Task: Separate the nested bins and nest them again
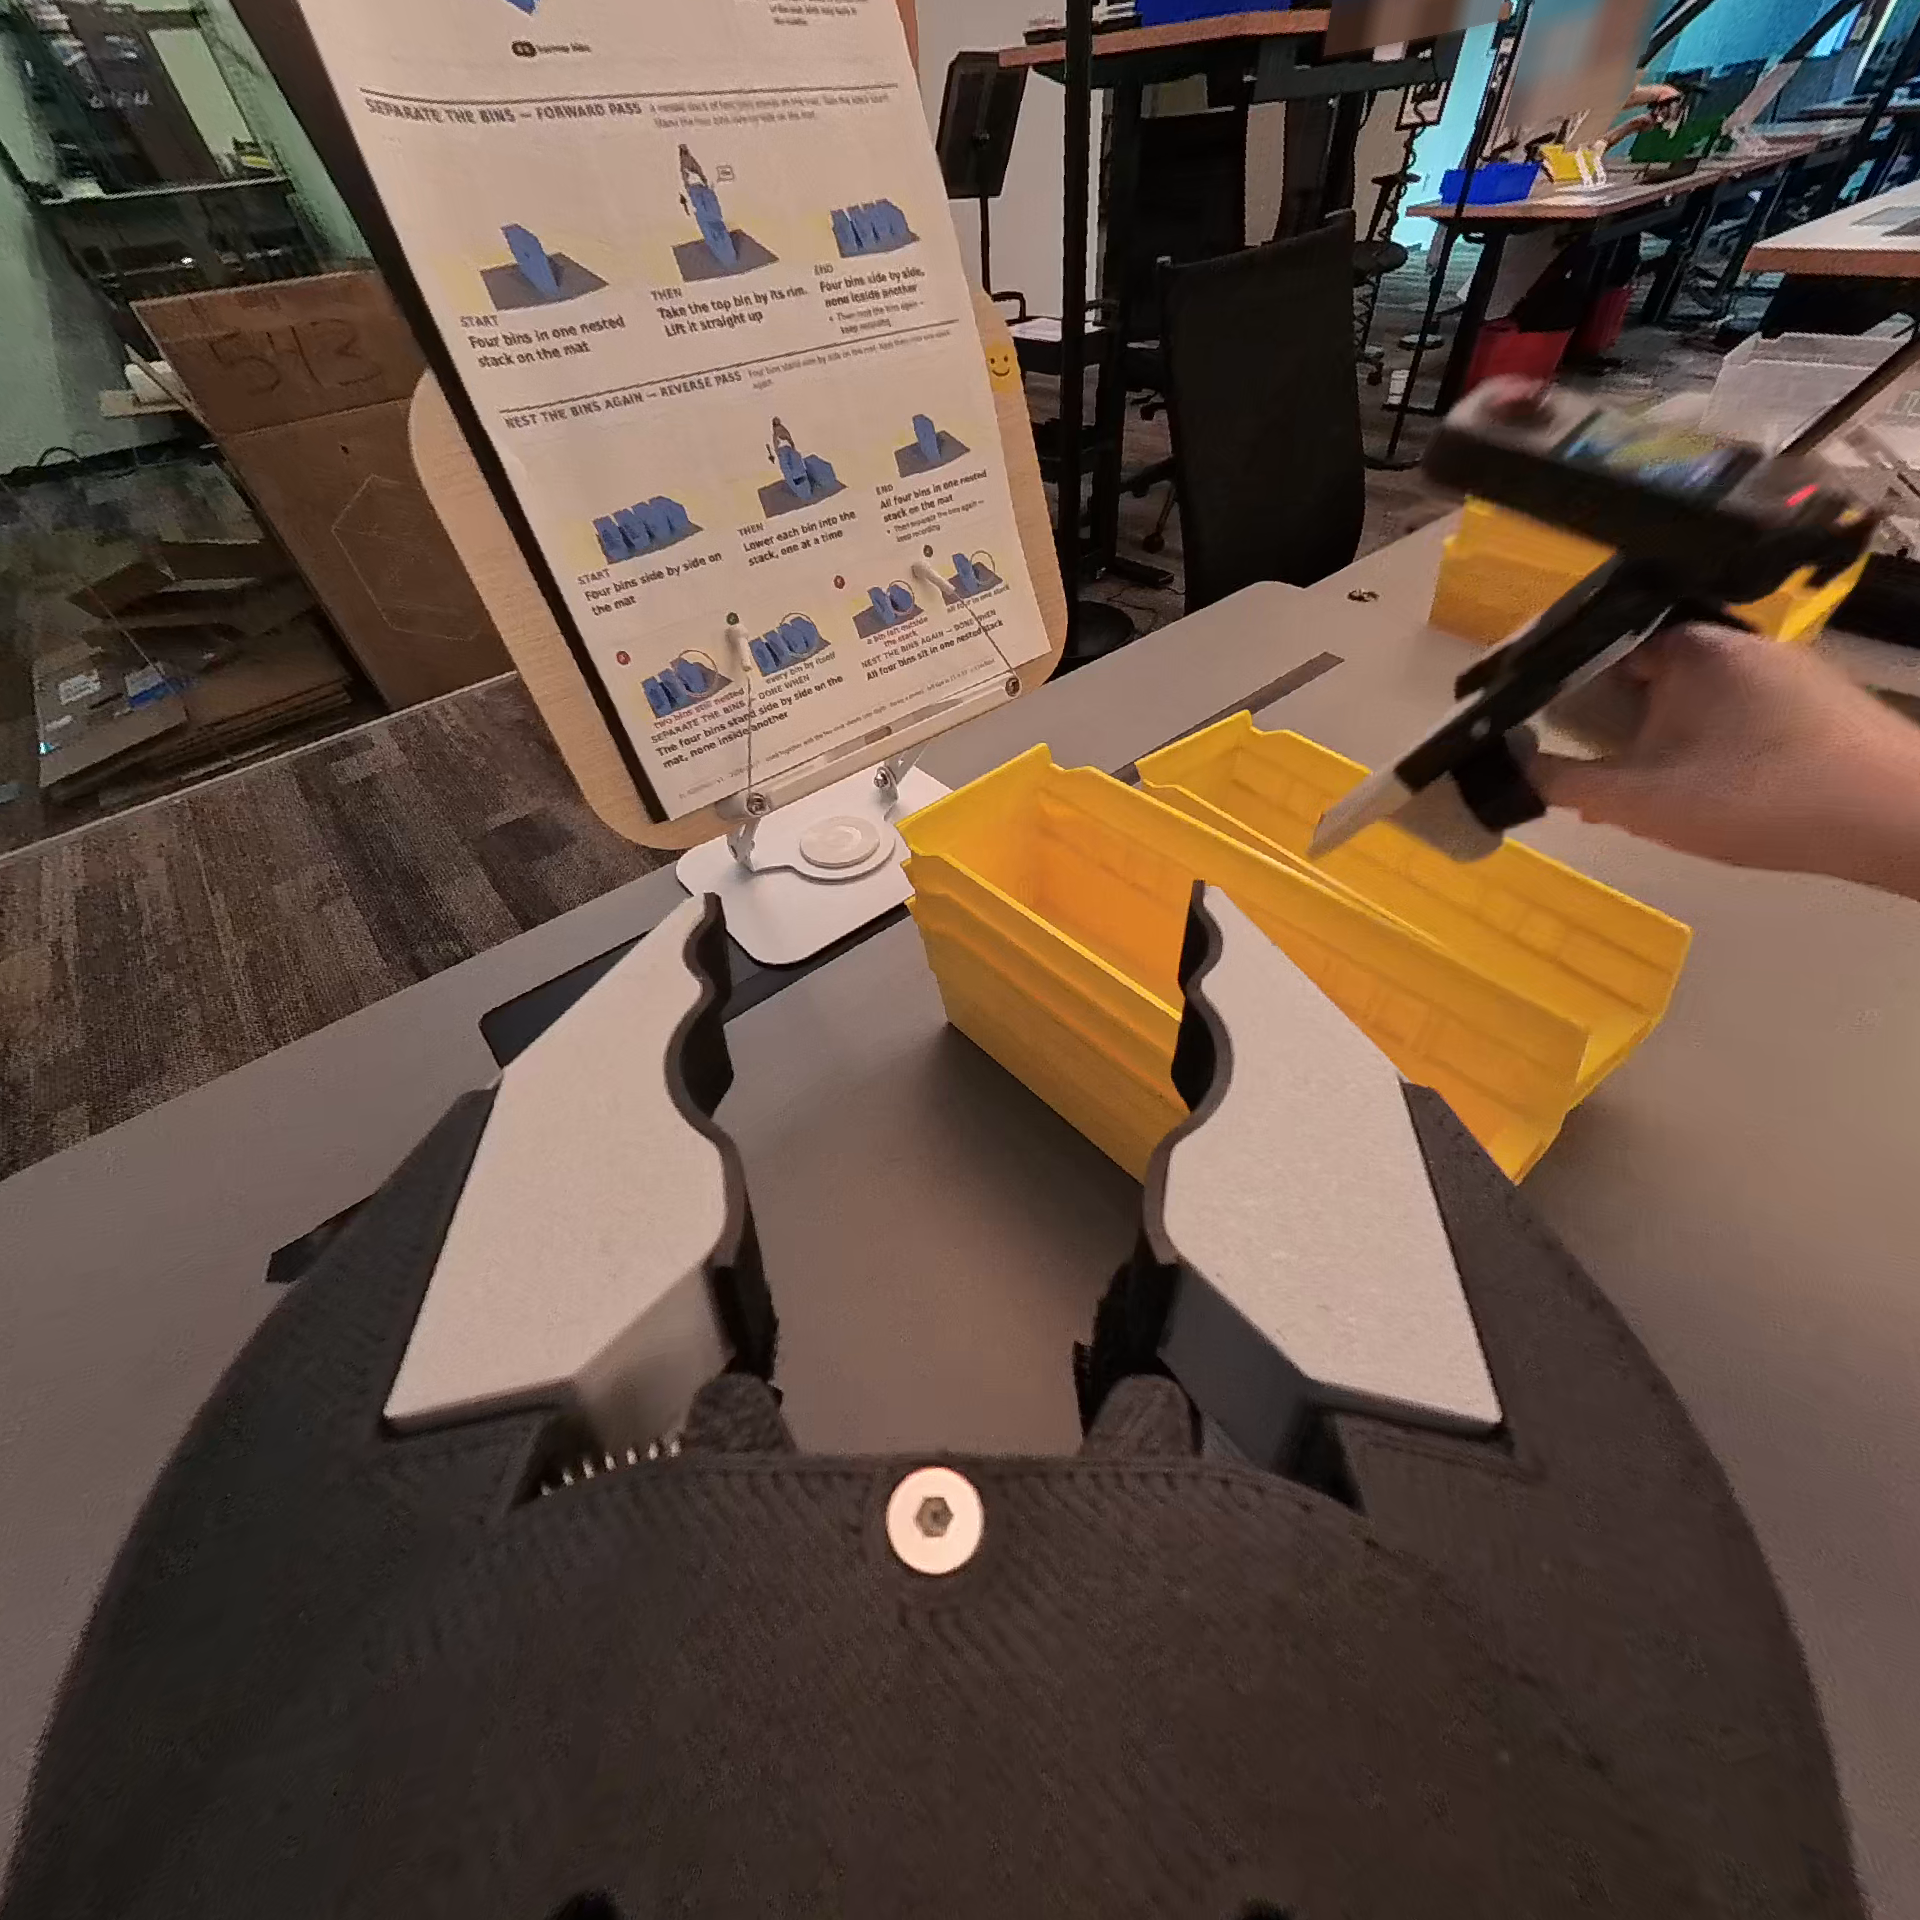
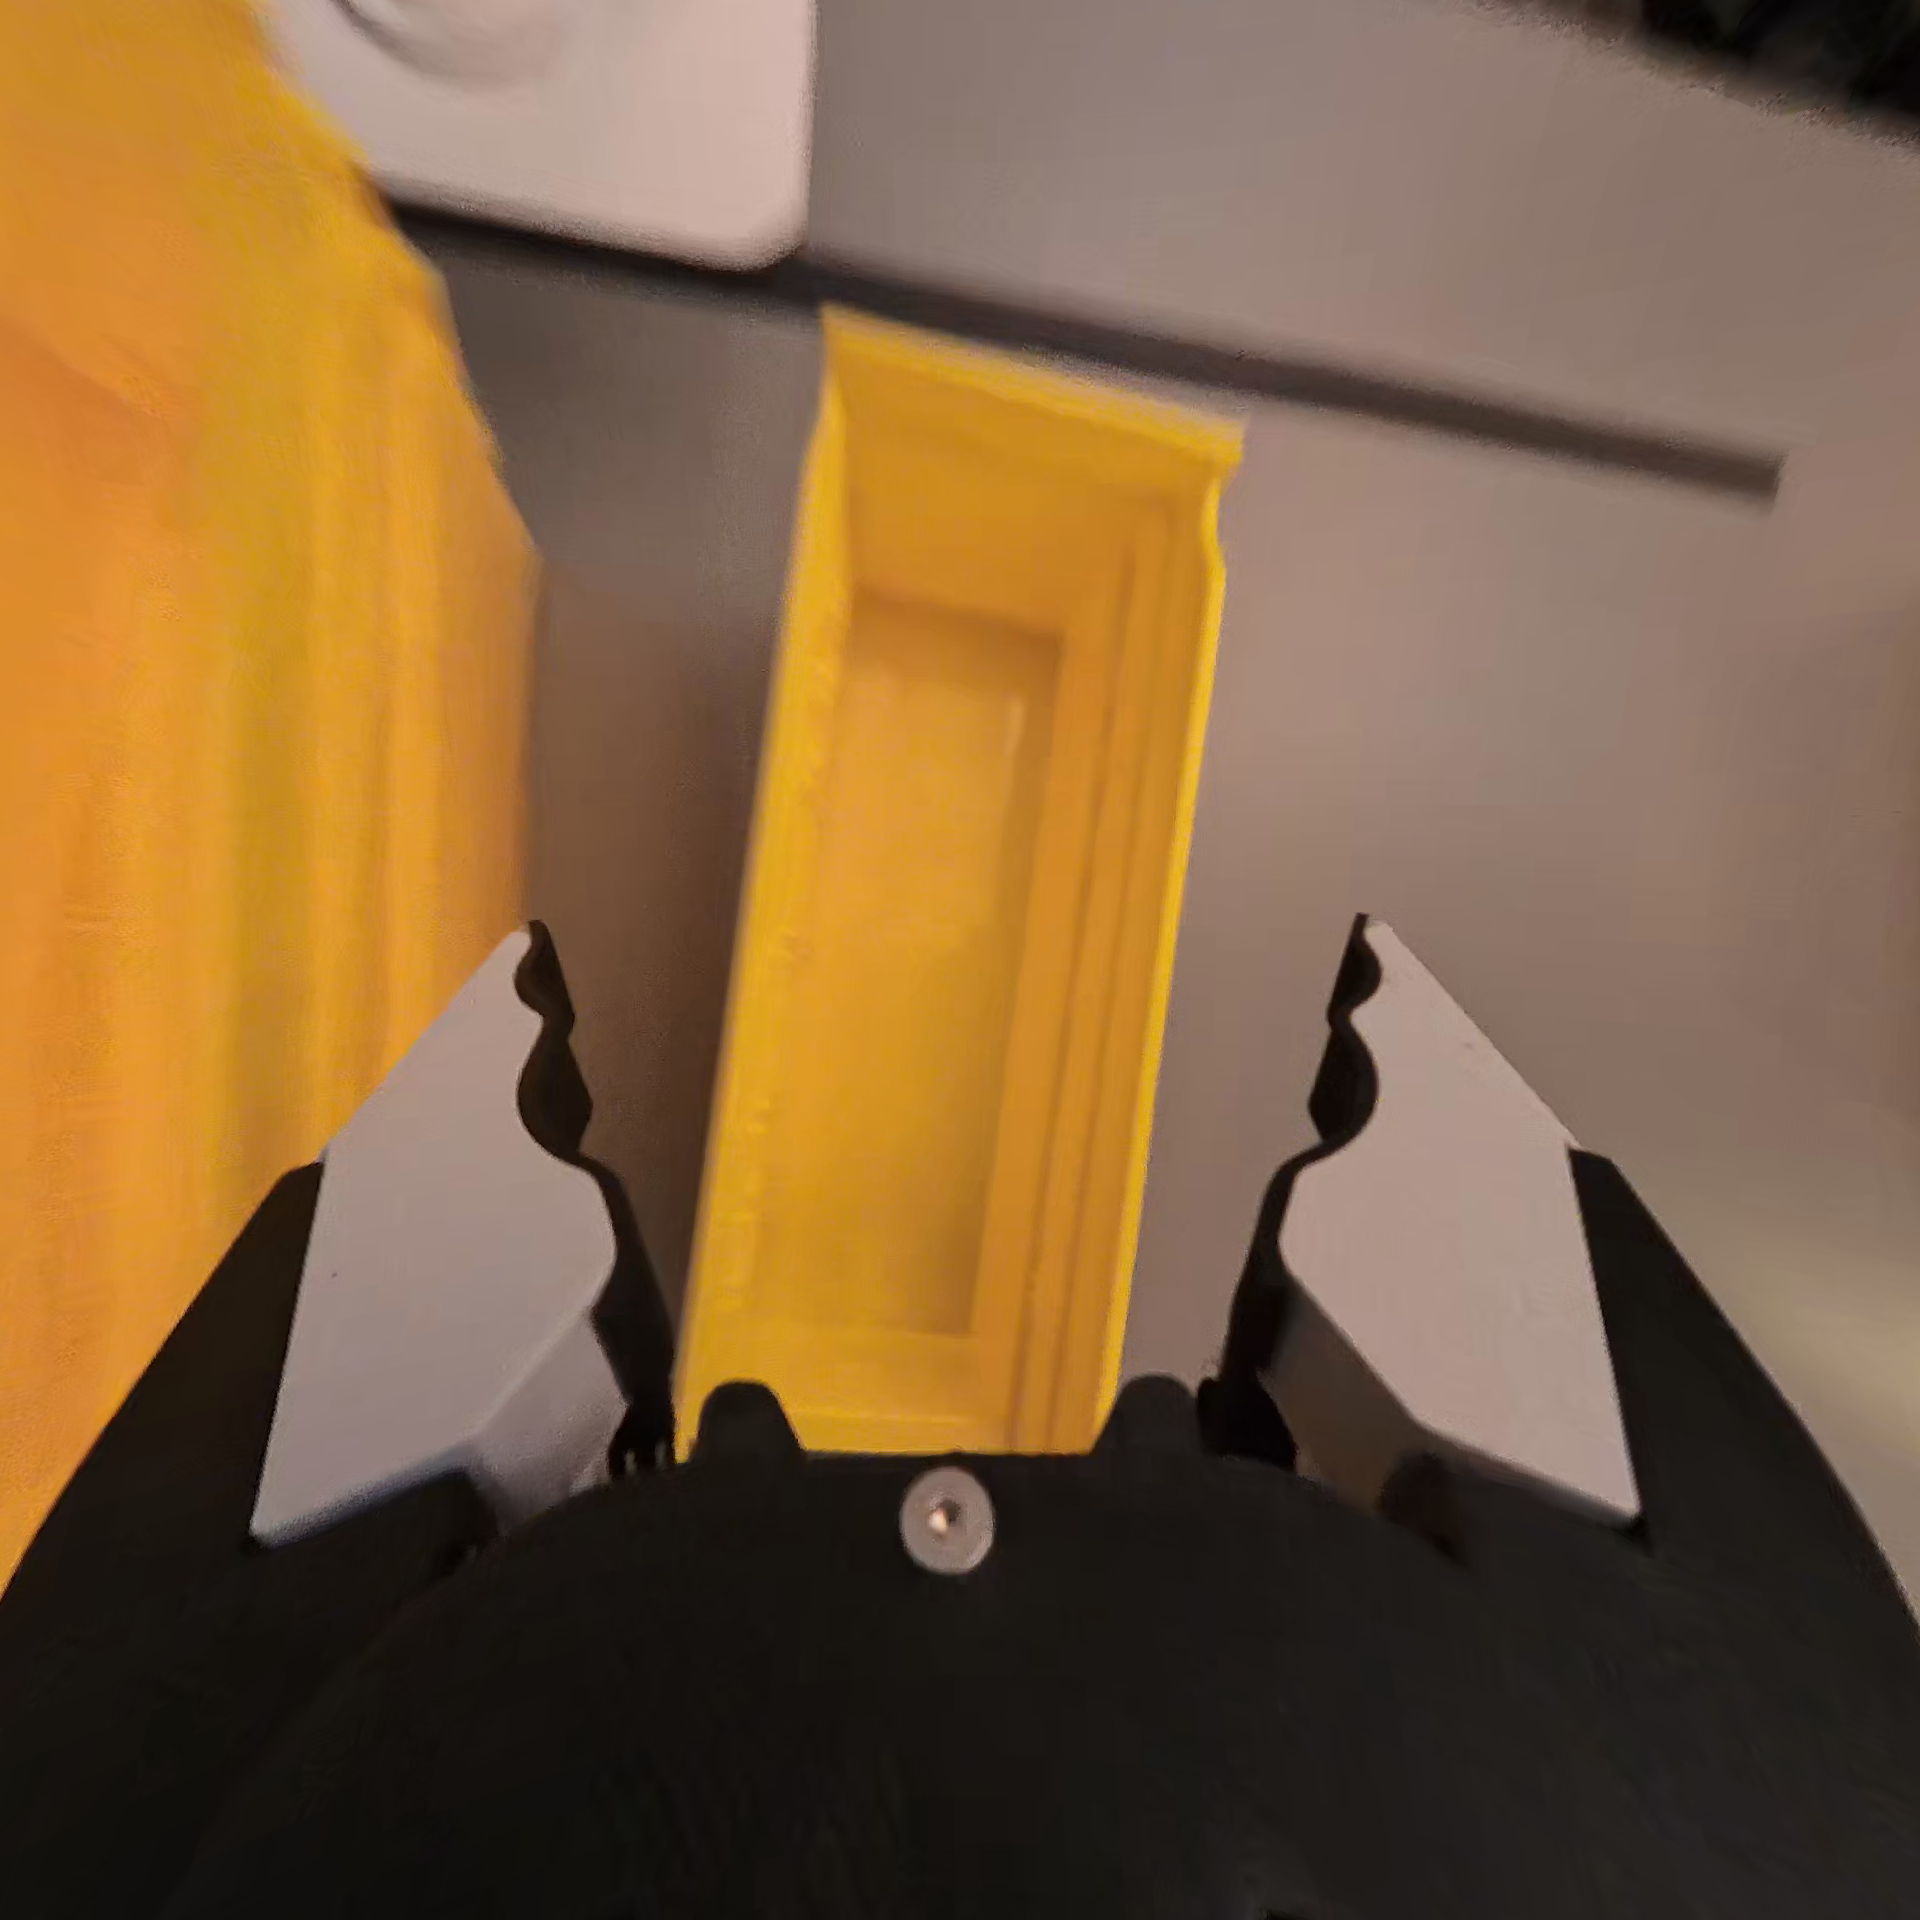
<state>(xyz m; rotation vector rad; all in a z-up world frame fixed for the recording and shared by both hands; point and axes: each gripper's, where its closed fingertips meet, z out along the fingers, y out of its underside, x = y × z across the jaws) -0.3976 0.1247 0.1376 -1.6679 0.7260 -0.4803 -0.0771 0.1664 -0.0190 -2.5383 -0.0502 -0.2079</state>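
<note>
The left wrist view shows much that the right one does not: an instruction sheet [image 1: 707, 416] on a wooden stand with a white base [image 1: 821, 883], 3 yellow bins on the grey counter [image 1: 312, 1091], and the right gripper [image 1: 1340, 831] held in a hand [image 1: 1725, 758] above the second bin [image 1: 1475, 935]. The nearest bin [image 1: 1039, 966] stands just beside the second one, and a third bin [image 1: 1507, 571] is farther back, well apart from them. The right wrist view looks steeply down into one long, narrow bin [image 2: 966, 935] and shows its flat floor and stepped inner walls; a blurred yellow wall [image 2: 208, 727] fills the left edge.

The bins are matte plastic, open on top, with ribbed sides. The gripper fingers [image 1: 592, 1143] are pale grey plates with wavy black inner edges.

The left gripper [image 1: 951, 914] has its jaws spread wide, with only the counter between them. The right gripper's jaws are also spread wide, the bin under them, clear of both pads.
</note>
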